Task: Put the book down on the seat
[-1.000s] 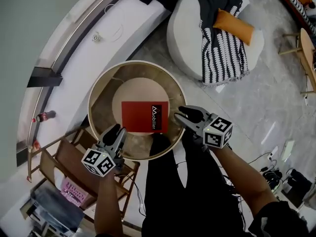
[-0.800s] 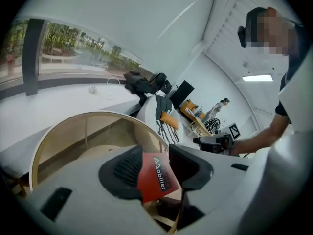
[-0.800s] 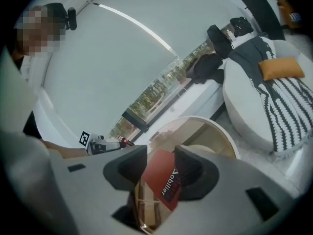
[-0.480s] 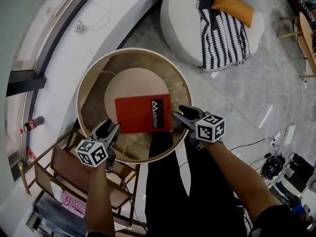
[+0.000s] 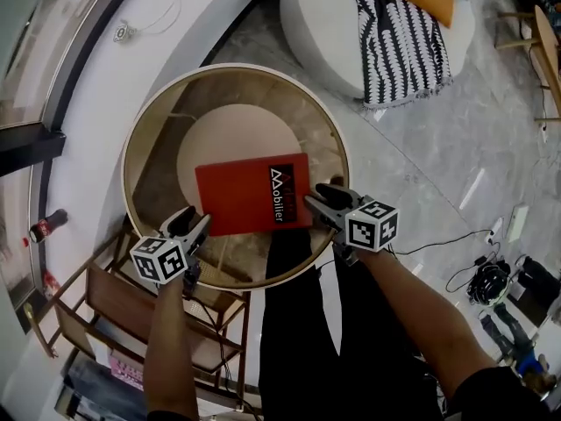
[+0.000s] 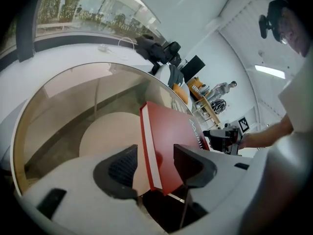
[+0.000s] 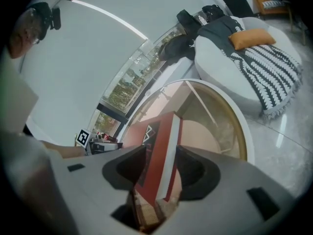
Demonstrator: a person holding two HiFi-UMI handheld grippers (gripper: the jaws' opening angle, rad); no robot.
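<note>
A red book point(image 5: 241, 194) lies flat on the round glass-topped seat with a gold rim point(image 5: 337, 139). My left gripper point(image 5: 193, 220) is at the book's near left corner. Its jaws are opening: in the left gripper view the book point(image 6: 168, 146) stands between the pads with a gap on the left side. My right gripper point(image 5: 317, 196) straddles the book's right edge. In the right gripper view the book's edge point(image 7: 164, 141) runs between that gripper's spread jaws, which do not press on it.
A white round pouf point(image 5: 324, 24) with a black-and-white throw and an orange cushion stands behind the seat. A wooden rack point(image 5: 114, 296) is at the near left, under my left arm. A white curved ledge point(image 5: 96, 86) carries a cola bottle point(image 5: 44, 228). Cables point(image 5: 486, 279) lie on the floor at right.
Both grippers' jaws have spread wider around the book's edges. The head view has shifted, so the seat and book look larger and sit a little higher in the picture.
</note>
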